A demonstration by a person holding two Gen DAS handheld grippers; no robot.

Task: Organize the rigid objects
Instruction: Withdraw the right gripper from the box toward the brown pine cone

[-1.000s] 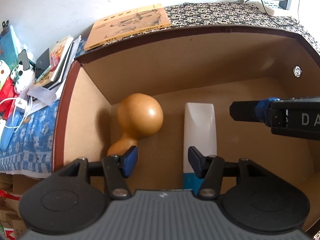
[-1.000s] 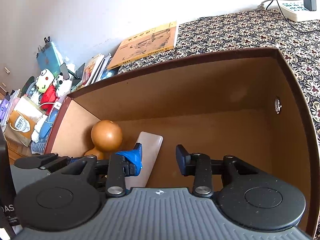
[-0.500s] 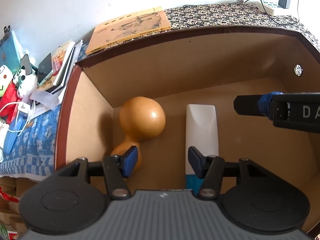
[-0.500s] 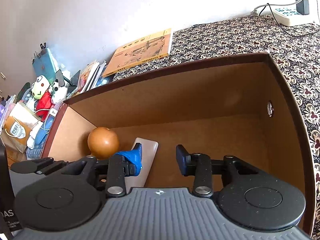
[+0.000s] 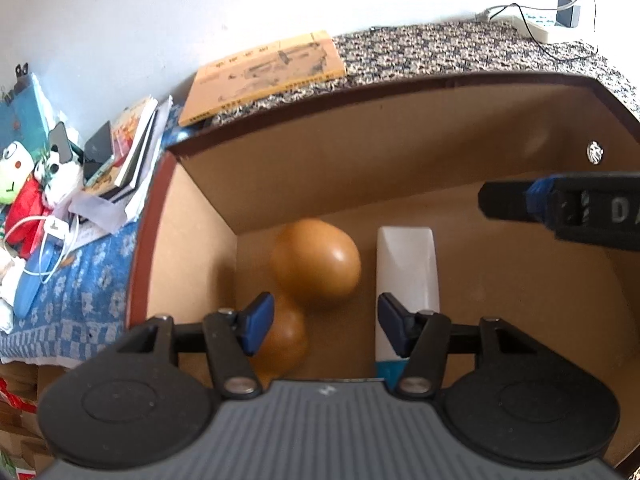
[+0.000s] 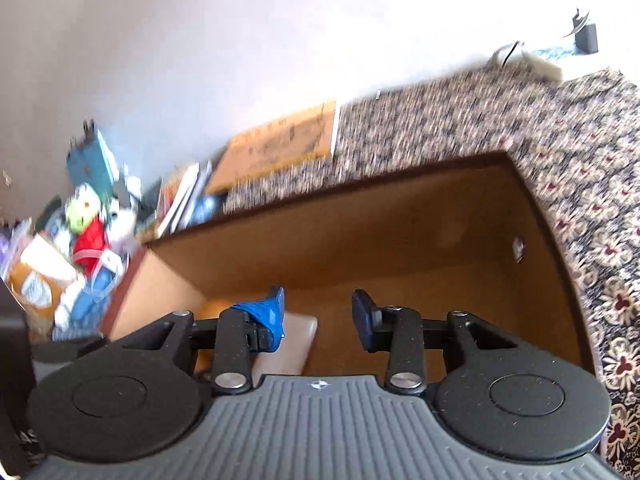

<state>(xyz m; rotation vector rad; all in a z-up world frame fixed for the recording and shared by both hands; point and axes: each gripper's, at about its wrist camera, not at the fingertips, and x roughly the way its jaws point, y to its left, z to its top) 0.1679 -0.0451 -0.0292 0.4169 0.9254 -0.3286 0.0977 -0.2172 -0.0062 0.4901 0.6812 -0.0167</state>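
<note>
Brightness: both views are bright with daylight; the white wall (image 5: 200, 8) is washed pale, and in the right wrist view the wall (image 6: 460, 20) burns out to pure white at top right
Glare: a small highlight sits on the gourd (image 5: 316, 264); the white bottle (image 5: 406, 268) looks bright yet keeps its edges
Shadows: the drawer (image 5: 360, 184) is darker along its back wall; a soft shadow lies left of the gourd
Blur: the left wrist view is fairly sharp; the right wrist view is smeared by motion, most on the patterned cloth (image 6: 440, 120) and the toys (image 6: 88, 224)
Distortion: fisheye bending curves the drawer rim; dark corners frame both views
</note>
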